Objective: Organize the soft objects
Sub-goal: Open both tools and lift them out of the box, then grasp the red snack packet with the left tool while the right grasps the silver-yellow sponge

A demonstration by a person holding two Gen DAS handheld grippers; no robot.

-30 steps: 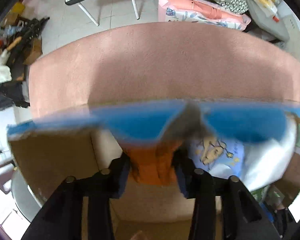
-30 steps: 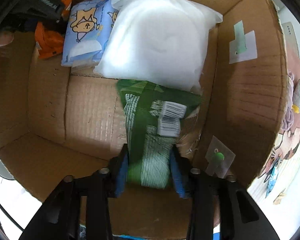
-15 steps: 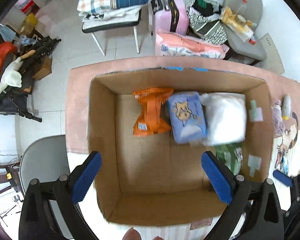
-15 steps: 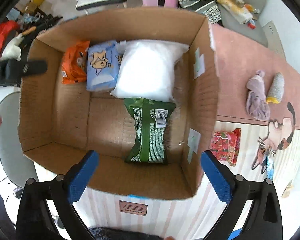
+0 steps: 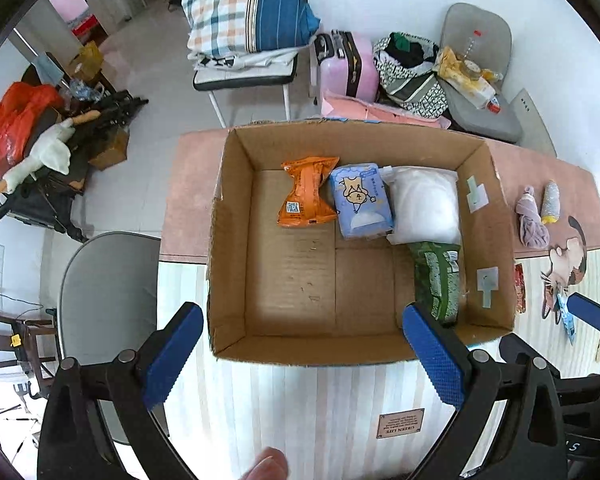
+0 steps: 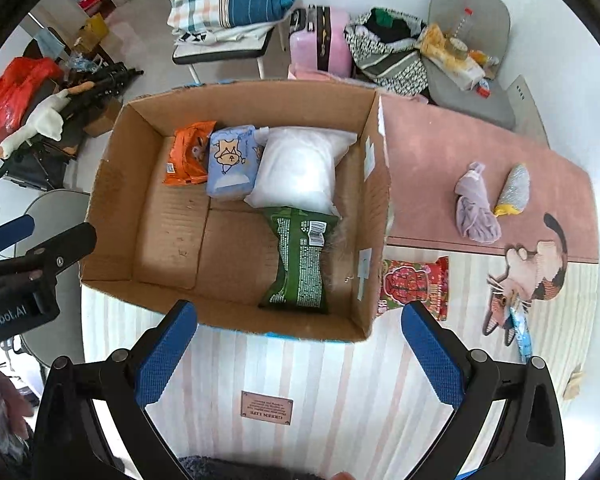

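Note:
An open cardboard box [image 5: 228,240] [image 6: 372,208] stands on the table. In it lie an orange pack [image 5: 306,192] [image 6: 186,154], a light blue pack [image 5: 360,200] [image 6: 230,162], a white pillow-like bag [image 5: 426,204] [image 6: 300,168] and a green pack [image 5: 438,280] [image 6: 302,260]. My left gripper [image 5: 300,360] is open and empty, above the box's near edge. My right gripper [image 6: 298,354] is open and empty, near the box's front right. A red pack [image 6: 414,284], a purple cloth [image 6: 476,208] [image 5: 532,220] and a grey-yellow roll [image 6: 512,190] [image 5: 550,202] lie on the table right of the box.
The table has a pink cloth [image 6: 440,160] at the back and a striped mat [image 6: 320,392] with a cat picture [image 6: 528,272] in front. A grey chair [image 5: 104,300] stands at the left. A chair with a plaid pillow [image 5: 244,4], a pink suitcase [image 5: 348,68] and clutter stand behind.
Both grippers opened and let go of the orange pack and the green pack in the box, then pulled up and back out of the box.

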